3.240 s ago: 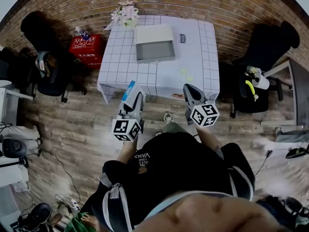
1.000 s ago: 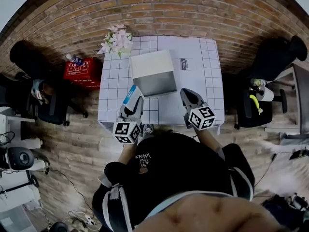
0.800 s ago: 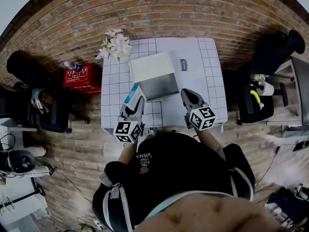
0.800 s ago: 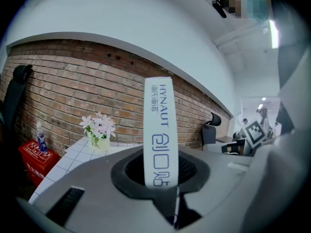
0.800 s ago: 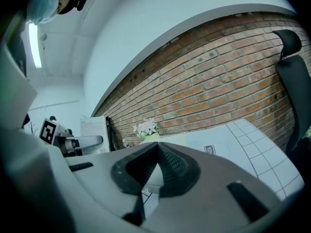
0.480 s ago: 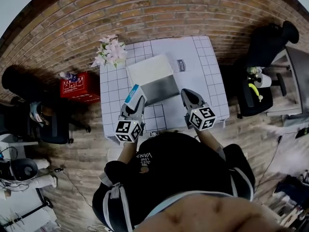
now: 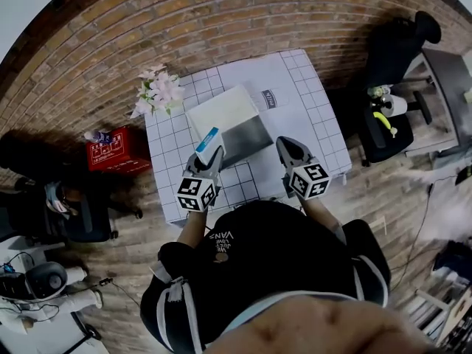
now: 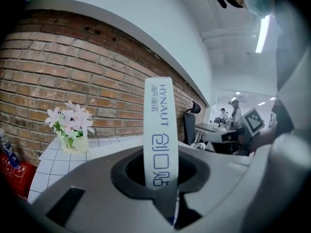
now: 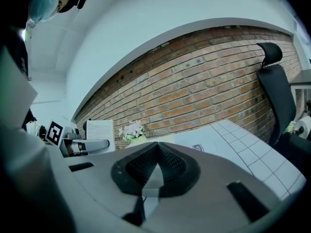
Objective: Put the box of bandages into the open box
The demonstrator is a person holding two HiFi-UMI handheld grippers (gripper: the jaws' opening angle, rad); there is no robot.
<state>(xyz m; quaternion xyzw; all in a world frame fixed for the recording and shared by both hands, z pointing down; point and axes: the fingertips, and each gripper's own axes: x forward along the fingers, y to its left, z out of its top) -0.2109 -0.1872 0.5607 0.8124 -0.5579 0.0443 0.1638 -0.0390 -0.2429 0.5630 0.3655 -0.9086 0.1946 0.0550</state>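
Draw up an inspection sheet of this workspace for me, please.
Surface: table under a white grid cloth.
Job's things: box of bandages held upright above the table's near edge; open box on the table, lid raised.
Clutter: flower pot at a far corner.
Grippers: left tongs shut on the box of bandages; right tongs shut, empty.
Cables: thin cable on the floor.
Surroundings: brick wall, red crate, black chair.

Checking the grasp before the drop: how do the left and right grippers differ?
The left gripper is clamped on the upright bandage box; the right gripper is shut on nothing. The left gripper is at the open box's left edge; the right gripper sits off its right side. Both are over the checked table, pointing toward the brick wall.
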